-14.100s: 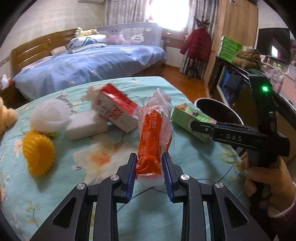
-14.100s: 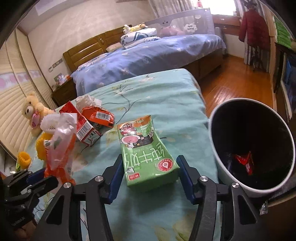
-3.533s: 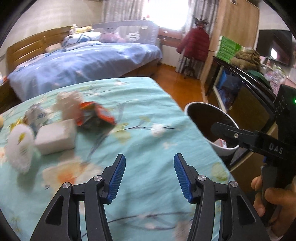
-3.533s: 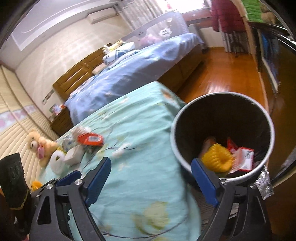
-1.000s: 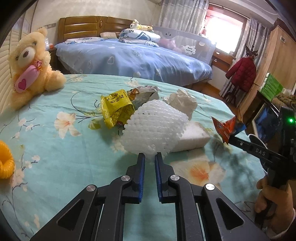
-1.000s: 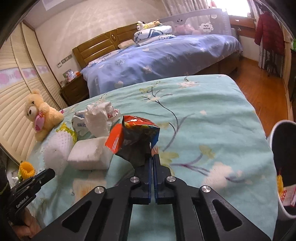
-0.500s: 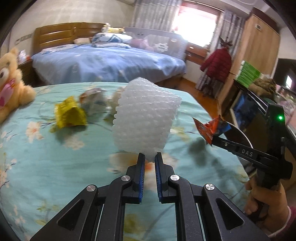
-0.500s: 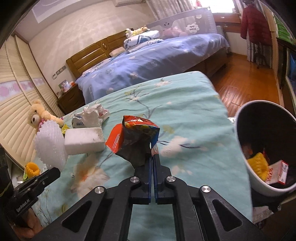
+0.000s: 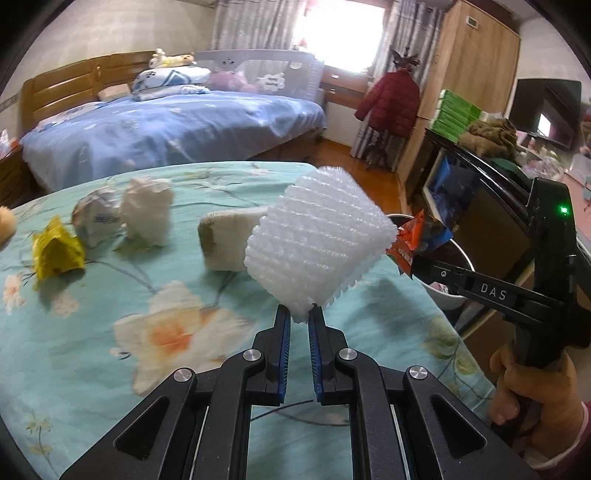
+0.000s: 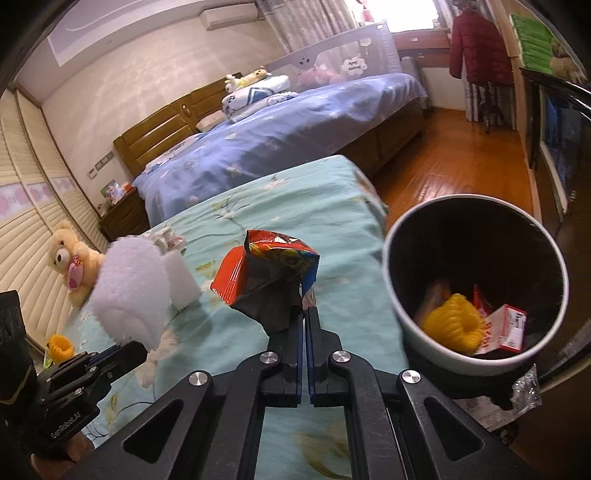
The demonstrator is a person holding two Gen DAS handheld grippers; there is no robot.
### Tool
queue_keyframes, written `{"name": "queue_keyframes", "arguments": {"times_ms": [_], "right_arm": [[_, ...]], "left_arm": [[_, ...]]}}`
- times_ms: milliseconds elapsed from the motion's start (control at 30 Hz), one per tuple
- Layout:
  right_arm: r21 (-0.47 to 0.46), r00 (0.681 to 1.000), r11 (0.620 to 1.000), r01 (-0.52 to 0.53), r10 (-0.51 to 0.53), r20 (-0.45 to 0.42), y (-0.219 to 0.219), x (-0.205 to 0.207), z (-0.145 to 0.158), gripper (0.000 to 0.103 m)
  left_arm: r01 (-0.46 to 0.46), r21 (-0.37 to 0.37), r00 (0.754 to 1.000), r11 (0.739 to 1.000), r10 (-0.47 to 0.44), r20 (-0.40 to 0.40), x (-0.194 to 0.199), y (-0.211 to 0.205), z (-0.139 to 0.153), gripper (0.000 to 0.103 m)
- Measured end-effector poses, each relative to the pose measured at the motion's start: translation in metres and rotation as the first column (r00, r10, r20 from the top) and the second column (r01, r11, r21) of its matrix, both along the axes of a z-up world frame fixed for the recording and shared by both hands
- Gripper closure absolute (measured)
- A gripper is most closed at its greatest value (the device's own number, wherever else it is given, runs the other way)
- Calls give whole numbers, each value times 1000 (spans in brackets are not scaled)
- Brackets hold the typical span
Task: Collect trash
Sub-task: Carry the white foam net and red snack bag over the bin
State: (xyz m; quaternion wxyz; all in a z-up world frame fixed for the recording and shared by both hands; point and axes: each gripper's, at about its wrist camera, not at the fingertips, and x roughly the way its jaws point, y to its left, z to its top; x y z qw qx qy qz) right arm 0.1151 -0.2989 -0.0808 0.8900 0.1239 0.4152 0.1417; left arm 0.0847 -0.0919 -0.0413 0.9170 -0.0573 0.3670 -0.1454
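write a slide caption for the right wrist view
Right gripper pinching a crumpled red foil snack wrapper beside the round dark bin.

Bed (image 9: 92, 332), covered in a teal sheet with floral print. Lying on it: a white foam block (image 9: 225, 240); a crumpled white tissue (image 9: 147, 210) beside it; a crumpled whitish wrapper (image 9: 96, 218) next along; a yellow wrapper (image 9: 55, 251) further left; a yellow foam net (image 10: 59, 345) near the teddy bear (image 10: 72, 258) at the far edge.

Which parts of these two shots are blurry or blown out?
Left wrist view: the window is blown out, and the white foam net is sharp. Right wrist view: the white foam net is smeared by motion, the bin contents are soft, and the snack wrapper is sharp.
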Motion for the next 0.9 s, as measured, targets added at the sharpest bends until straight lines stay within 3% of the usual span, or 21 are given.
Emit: {"name": "queue_keyframes", "arguments": {"times_ms": [900], "right_arm": [[-19, 987, 987, 158, -158, -10, -86, -7, -4, 102]], "left_arm": [[167, 55, 986, 984, -167, -7, 48, -82, -12, 95]]}}
